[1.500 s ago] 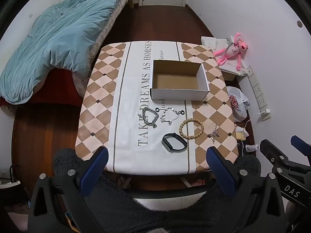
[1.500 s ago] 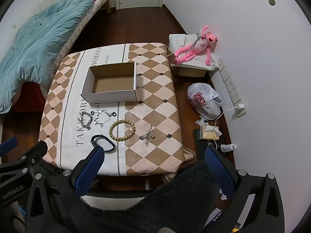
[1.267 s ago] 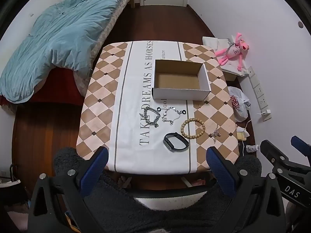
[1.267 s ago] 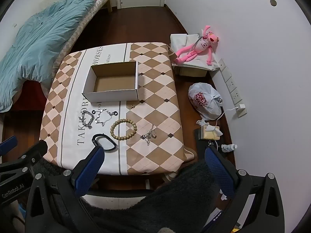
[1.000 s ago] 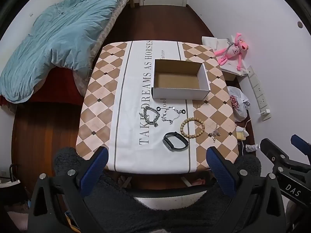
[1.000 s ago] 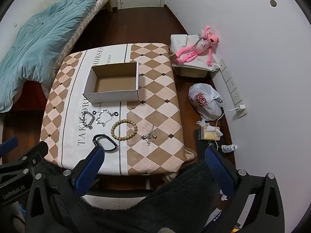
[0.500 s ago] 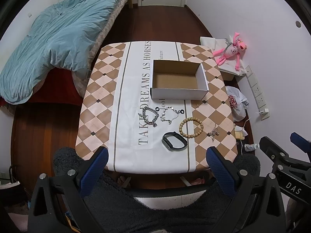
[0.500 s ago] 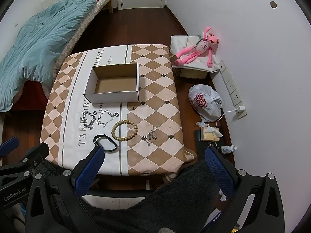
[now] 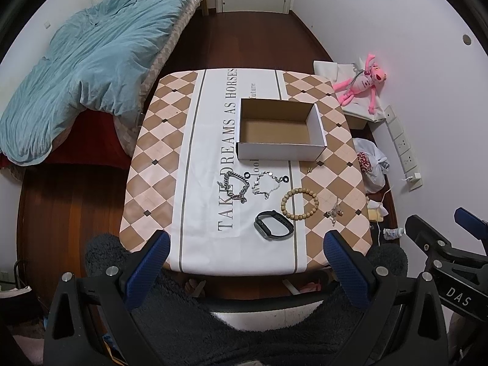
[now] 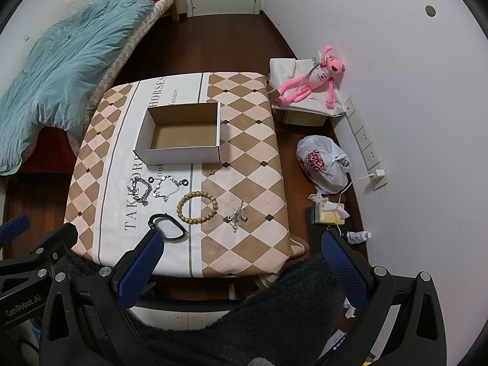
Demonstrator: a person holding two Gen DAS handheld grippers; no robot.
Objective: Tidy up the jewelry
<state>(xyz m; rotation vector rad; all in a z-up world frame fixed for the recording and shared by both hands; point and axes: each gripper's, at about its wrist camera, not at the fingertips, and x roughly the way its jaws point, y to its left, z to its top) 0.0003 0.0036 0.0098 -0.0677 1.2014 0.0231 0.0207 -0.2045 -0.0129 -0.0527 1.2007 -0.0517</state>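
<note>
A low table [image 9: 158, 164] with a checked cloth carries all the things of the task, and the two grippers are held high above its near edge, well apart from everything on it. At the far side stands an open cardboard box [image 9: 280, 151], with nothing inside. In front of the box lie the jewelry pieces: a heavy silver chain [image 9: 235, 184], a thin silver bracelet [image 9: 267, 184], a wooden bead bracelet [image 9: 299, 204], a black wristband [image 9: 273, 229] nearest to the person, and a small charm piece [image 9: 334, 213] on the right side. The left gripper [image 9: 245, 262] has its jaws wide and holds nothing; the right gripper [image 10: 241, 259] is also wide and free. I judge that no piece is yet put away, so the first pick is still ahead. The next move probably calls for lowering one gripper to a near piece, perhaps the wristband, and closing on its thin edge carefully.
</note>
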